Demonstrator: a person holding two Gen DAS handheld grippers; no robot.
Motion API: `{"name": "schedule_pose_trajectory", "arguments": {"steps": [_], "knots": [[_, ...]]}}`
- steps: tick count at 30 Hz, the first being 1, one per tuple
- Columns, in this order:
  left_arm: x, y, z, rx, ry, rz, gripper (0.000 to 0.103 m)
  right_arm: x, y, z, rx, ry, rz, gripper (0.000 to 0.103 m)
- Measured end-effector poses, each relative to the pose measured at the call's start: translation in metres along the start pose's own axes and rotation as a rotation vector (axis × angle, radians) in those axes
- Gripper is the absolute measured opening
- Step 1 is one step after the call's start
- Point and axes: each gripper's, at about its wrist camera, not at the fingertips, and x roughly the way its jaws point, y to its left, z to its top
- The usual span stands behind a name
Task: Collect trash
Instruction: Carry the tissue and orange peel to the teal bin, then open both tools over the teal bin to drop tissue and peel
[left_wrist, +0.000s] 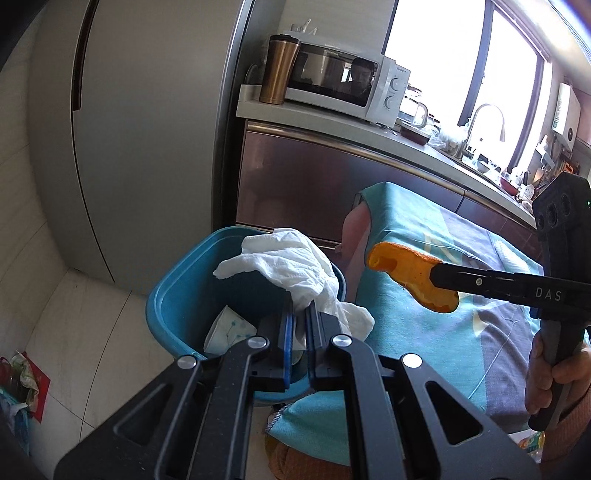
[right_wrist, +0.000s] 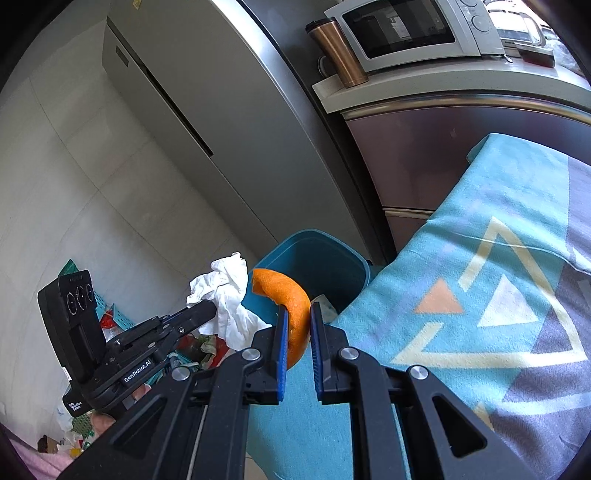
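My left gripper (left_wrist: 300, 314) is shut on a crumpled white tissue (left_wrist: 288, 262), held above the rim of a blue bin (left_wrist: 173, 291). A paper cup (left_wrist: 227, 330) lies inside the bin. My right gripper (right_wrist: 297, 325) is shut on a curved piece of orange peel (right_wrist: 286, 295), just in front of the bin (right_wrist: 321, 258) and over the table's edge. In the left wrist view the right gripper (left_wrist: 437, 276) reaches in from the right with the peel (left_wrist: 406, 273). The right wrist view shows the left gripper (right_wrist: 208, 310) with the tissue (right_wrist: 225, 295) to the left of the peel.
A table under a teal patterned cloth (right_wrist: 480, 240) stands right of the bin. Behind are a grey fridge (left_wrist: 147, 129) and a counter with a microwave (left_wrist: 340, 81) and a copper tumbler (left_wrist: 277, 70). Trash and a green basket (right_wrist: 110, 314) lie on the floor at left.
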Motion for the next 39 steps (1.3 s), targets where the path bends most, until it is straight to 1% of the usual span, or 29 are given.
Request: {"name": "schedule_pose_trajectory", "arguments": {"steps": [15, 29, 33, 36, 39], "knots": [[0.028, 0.011, 0.001, -0.019, 0.039, 0.031, 0.006, 0.04, 0.009, 0.008, -0.01, 0.064, -0.017, 0.01], [0.06, 0.016, 0.002, -0.037, 0.084, 0.05, 0.006, 0.081, 0.012, 0.025, -0.007, 0.112, -0.06, 0.01], [0.07, 0.017, 0.004, -0.041, 0.1, 0.057, 0.007, 0.092, 0.012, 0.025, -0.004, 0.131, -0.08, 0.013], [0.079, 0.018, 0.004, -0.045, 0.113, 0.055, 0.007, 0.1, 0.012, 0.025, 0.0, 0.144, -0.089, 0.017], [0.089, 0.017, 0.003, -0.05, 0.129, 0.054, 0.008, 0.099, 0.01, 0.022, 0.001, 0.145, -0.09, 0.018]]}}
